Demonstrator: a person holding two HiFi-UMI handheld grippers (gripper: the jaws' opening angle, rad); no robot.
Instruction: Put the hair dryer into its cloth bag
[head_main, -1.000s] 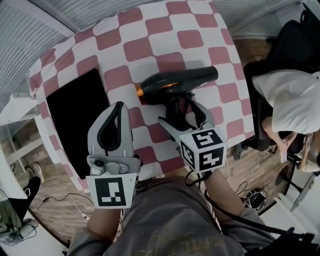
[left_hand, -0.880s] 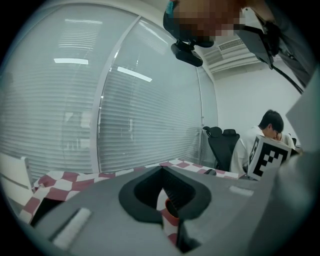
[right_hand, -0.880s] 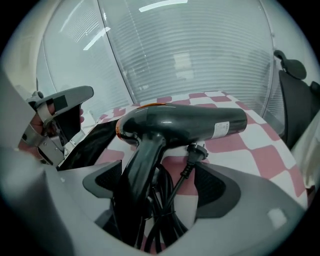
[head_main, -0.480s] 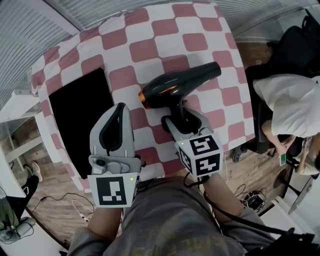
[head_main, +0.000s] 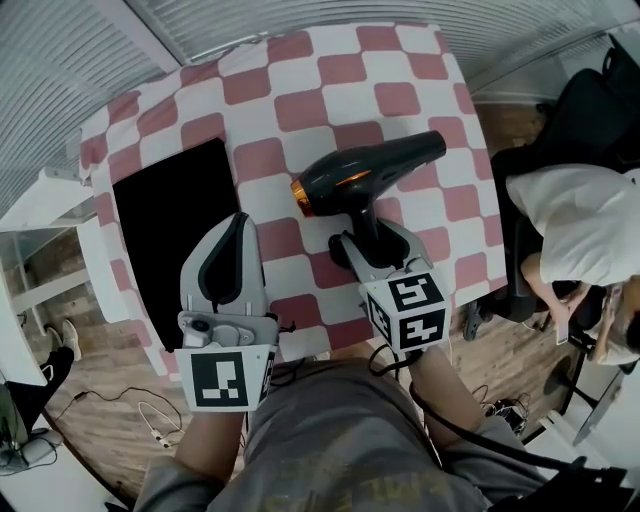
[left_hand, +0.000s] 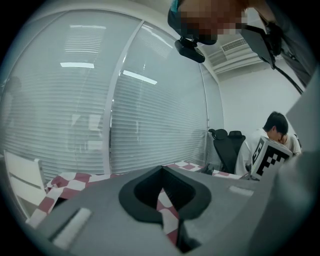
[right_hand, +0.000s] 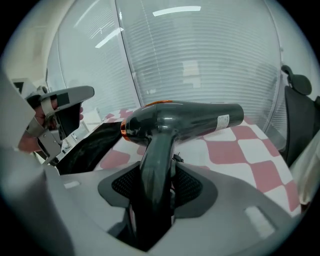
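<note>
Two grippers noted: your right gripper (head_main: 373, 243) has just been closing its fingers (right_hand: 192, 186) on the hair dryer (head_main: 365, 175) handle mid-bench (head_main: 330, 70), left gripper (head_main: 238, 222) closed and empty, so hold firm and free the left for the cloth bag (head_main: 175, 230).

Dryer (head_main: 365, 175) handle base (behind right gripper (head_main: 372, 240))

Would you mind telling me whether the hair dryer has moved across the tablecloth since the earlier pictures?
No, not noticeably: the hair dryer stays over the same checks of the tablecloth, right of the cloth bag.
</note>
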